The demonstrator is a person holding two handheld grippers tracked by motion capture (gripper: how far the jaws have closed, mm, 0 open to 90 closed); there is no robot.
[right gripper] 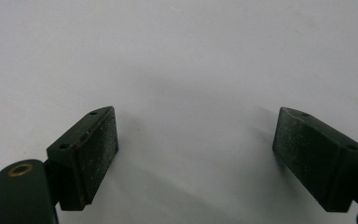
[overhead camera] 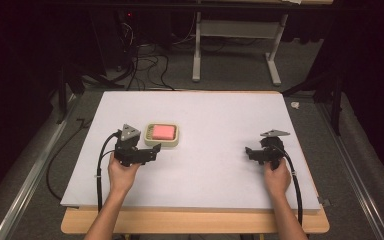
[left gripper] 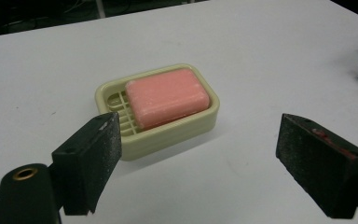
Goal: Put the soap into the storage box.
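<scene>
The pink soap [left gripper: 168,97] is lying flat in its cream soap dish [left gripper: 164,135], which is sitting left of centre on the white desk [overhead camera: 220,150]. The bar is resting toward one end of the slatted tray, leaving a strip of drain slots bare at the other; that raised grid is presumably keeping the soap off any water.

The left gripper [overhead camera: 156,151] is hovering just near of the dish, its released fingers [left gripper: 91,161] standing wide with nothing between them. In the left gripper view the dish is sitting ahead of the gap and toward one finger, not yet centred, so the hand seems to be lining up an approach. The spread looks generous enough to straddle the bar or the dish.

The right gripper [overhead camera: 249,152] is waiting well apart on the right side of the desk, its fingers [right gripper: 91,154] also released and spread over bare white surface. It seems to be parked there to stay out of the way, or to be ready to steady the dish.
</scene>
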